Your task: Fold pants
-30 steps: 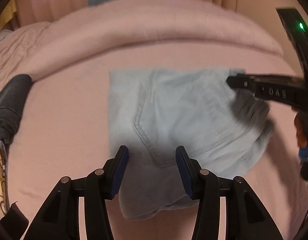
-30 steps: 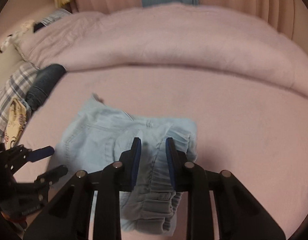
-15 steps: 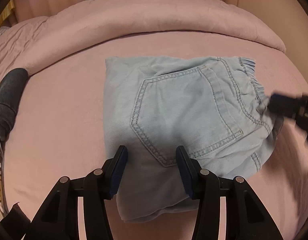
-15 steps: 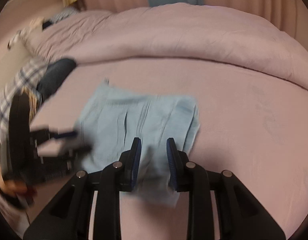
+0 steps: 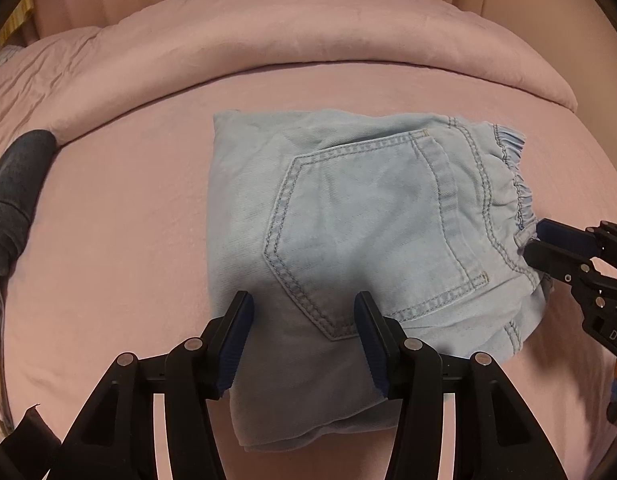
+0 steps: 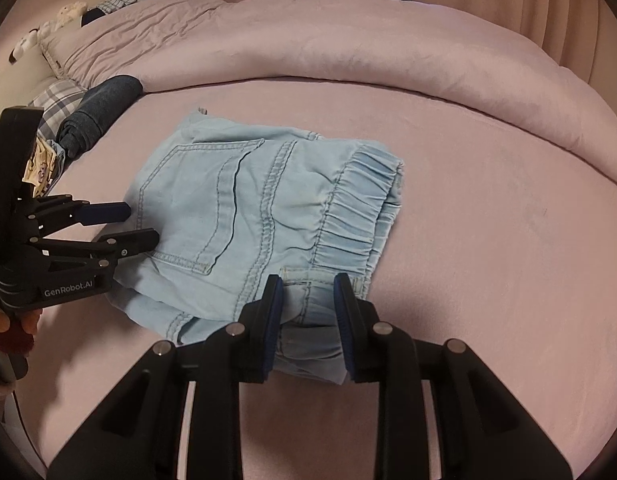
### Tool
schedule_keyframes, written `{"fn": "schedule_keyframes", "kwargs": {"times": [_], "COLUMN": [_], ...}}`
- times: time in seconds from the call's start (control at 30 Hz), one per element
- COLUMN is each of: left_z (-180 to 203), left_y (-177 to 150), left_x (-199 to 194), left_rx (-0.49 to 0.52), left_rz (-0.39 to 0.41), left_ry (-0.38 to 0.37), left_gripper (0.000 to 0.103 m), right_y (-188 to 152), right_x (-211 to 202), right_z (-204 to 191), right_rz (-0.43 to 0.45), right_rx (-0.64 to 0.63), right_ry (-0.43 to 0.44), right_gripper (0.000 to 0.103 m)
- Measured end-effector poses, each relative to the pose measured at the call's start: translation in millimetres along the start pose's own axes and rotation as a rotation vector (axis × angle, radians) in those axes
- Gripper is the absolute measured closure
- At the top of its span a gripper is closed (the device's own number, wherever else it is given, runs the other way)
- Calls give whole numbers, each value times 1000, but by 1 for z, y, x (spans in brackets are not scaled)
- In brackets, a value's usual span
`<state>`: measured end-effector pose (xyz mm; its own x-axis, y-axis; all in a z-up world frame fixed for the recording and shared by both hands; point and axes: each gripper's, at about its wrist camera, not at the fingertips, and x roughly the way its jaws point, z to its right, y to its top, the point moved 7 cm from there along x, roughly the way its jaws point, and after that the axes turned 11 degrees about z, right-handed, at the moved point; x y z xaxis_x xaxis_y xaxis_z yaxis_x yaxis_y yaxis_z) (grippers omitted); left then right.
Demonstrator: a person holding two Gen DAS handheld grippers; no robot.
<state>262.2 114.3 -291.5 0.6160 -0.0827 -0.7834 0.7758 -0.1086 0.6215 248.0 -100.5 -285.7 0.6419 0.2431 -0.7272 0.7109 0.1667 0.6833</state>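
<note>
Light-blue denim pants (image 5: pixel 360 216) lie folded in a flat packet on the pink bed sheet (image 5: pixel 120 216), back pocket up, elastic waistband (image 6: pixel 360 208) to the right. My left gripper (image 5: pixel 304 320) hovers open over the packet's near edge, nothing pinched; the right wrist view shows the left gripper (image 6: pixel 142 224) at the pants' (image 6: pixel 236 216) left side. My right gripper (image 6: pixel 308 292) stands open by a narrow gap over the waistband corner, the cloth lying flat beneath it. The left wrist view shows the right gripper (image 5: pixel 536 240) at the waistband's edge.
A thick pink duvet (image 5: pixel 308 40) is rolled across the back of the bed. A dark rolled garment (image 6: pixel 100 112) lies at the left, beside plaid cloth (image 6: pixel 56 96) and a soft toy (image 6: pixel 48 28). A hand (image 6: pixel 8 320) holds the left gripper.
The right gripper has drawn back to the waistband's edge, and the waistband part it carried now lies flat on the packet. The left gripper has stayed where it was.
</note>
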Motion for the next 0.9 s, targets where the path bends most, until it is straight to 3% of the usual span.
{"fn": "schedule_keyframes", "kwargs": {"times": [0.4,0.7,0.77,0.9], "left_z": [-4,-1,-2,-5], "left_y": [1,-10,-9,-9], "left_x": [-6,-5,-1,-4], "left_rx": [-45,-25,-19,-41], "left_rz": [-36,-46,-42,-40], "left_ry": [23,48,57,48], "left_gripper": [50,46,43,42], "right_y": [5,0,-6,-16], "right_x": [2,-3,1,7], "right_z": [1,2,4,16], "right_rz": [-34,-87,-93,-118], "right_rx": [4,36,60,207], "right_ry": [-6,-39,-42,4], "right_gripper": [75,62,55,52]}}
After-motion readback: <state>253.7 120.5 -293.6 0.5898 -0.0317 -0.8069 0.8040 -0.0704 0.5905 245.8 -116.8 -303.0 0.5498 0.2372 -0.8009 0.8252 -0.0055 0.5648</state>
